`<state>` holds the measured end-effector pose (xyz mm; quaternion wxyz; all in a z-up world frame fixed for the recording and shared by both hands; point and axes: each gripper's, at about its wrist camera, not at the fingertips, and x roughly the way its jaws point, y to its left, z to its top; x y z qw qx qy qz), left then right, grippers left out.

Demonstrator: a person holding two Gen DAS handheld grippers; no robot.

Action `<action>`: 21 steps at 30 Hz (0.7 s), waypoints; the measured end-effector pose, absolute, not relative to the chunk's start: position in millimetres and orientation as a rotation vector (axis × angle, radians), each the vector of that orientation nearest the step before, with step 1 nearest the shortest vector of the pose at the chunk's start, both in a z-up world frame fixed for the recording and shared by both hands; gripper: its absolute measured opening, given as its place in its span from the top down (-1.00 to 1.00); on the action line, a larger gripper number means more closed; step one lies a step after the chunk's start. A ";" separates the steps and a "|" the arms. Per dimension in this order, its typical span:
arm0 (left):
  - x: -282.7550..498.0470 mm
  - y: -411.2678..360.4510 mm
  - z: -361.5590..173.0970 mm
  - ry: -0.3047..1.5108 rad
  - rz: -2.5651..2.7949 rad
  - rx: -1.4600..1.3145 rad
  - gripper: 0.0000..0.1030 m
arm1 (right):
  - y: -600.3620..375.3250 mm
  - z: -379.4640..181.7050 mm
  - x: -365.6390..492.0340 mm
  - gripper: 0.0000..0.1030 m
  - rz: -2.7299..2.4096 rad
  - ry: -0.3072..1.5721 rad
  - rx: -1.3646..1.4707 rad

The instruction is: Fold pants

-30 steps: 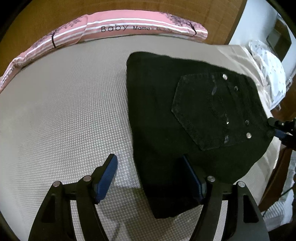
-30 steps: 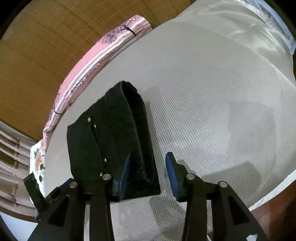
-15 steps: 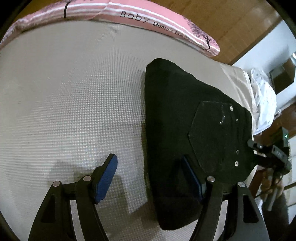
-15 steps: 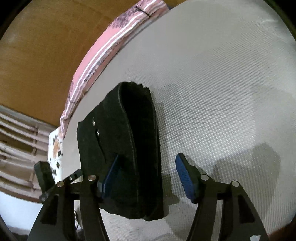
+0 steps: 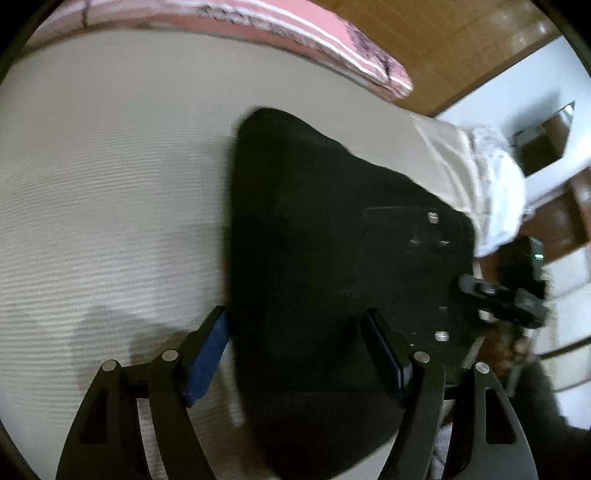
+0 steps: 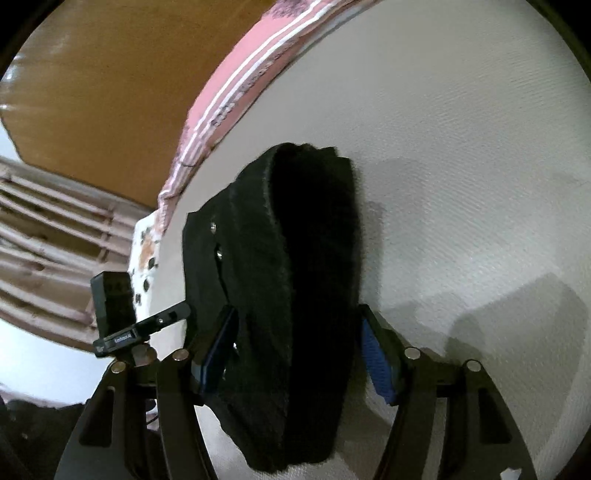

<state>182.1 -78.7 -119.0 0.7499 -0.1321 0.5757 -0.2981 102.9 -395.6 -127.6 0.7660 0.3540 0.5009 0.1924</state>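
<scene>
I see the folded black pants [image 5: 314,258] centre frame on the cream bedspread [image 5: 110,166] — my left gripper [image 5: 297,354] and right gripper [image 6: 297,350] both straddle them, jaws apart, clamping nothing.

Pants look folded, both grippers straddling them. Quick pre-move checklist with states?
1. Pants folded into a compact bundle on the bed: ok.
2. Left gripper open, bundle's near end between its fingers: ok.
3. Right gripper jaws apart, folded edge between them: ok.
4. Pads pressing the cloth: cannot tell, pictures dark and blurred.
5. Pink pillow apart from the pants: ok.
6. Layers lined up underneath: cannot tell, hidden.
</scene>
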 end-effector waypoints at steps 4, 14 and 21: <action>183.7 -84.7 -118.2 1.256 -0.659 -0.279 -0.41 | -391.4 -129.1 109.6 -0.22 0.456 1.091 0.783; 179.9 -89.8 -115.7 1.196 -0.587 -0.243 0.11 | -384.5 -132.4 107.3 0.27 0.359 1.054 0.837; 173.0 -95.4 -104.5 1.160 -0.567 -0.190 0.48 | -366.8 -111.7 99.9 0.40 0.272 1.018 0.836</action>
